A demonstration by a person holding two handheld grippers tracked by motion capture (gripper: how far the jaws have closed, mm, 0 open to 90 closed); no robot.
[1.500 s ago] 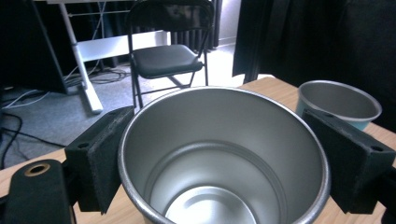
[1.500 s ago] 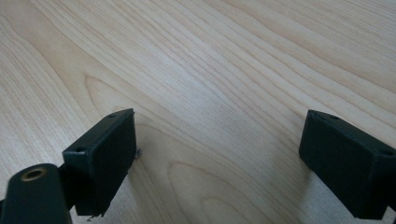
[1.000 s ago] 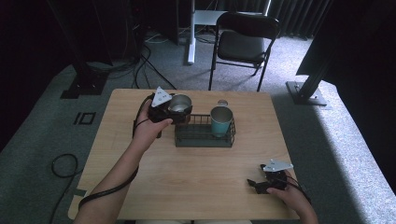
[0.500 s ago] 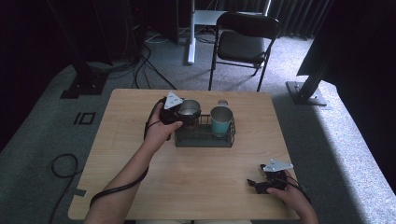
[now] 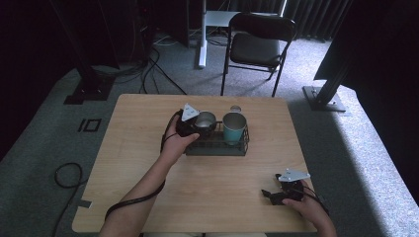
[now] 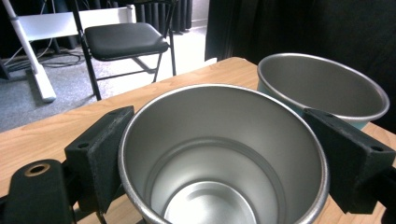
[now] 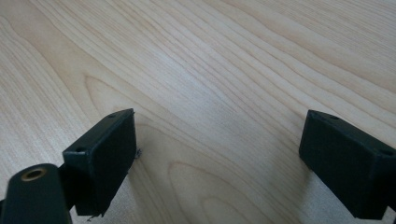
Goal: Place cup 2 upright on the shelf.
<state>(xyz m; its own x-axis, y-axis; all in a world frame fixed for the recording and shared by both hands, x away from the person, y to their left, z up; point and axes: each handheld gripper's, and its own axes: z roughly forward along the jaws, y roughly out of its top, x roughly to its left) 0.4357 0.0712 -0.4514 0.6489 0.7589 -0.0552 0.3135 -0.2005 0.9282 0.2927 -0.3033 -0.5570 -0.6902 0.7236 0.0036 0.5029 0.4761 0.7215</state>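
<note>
A steel cup (image 5: 204, 120) (image 6: 219, 154) sits between the jaws of my left gripper (image 5: 196, 123) (image 6: 219, 158), which is shut on its sides, over the left part of a dark wire rack (image 5: 217, 146). In the rack's right part stands a teal cup (image 5: 233, 128) (image 6: 327, 88), upright with a bare metal inside. My right gripper (image 5: 276, 193) (image 7: 219, 163) rests low over the wooden table (image 5: 212, 192) near its front right corner, jaws wide apart with bare wood between them.
A small round object (image 5: 235, 108) lies on the table behind the rack. Beyond the far table edge stand a black folding chair (image 5: 257, 47) and a white desk leg (image 5: 201, 34). Cables lie on the grey carpet to the left.
My left gripper has carried the steel cup to the right, from beside the rack's left end to over its left part. The right gripper has stayed still.
</note>
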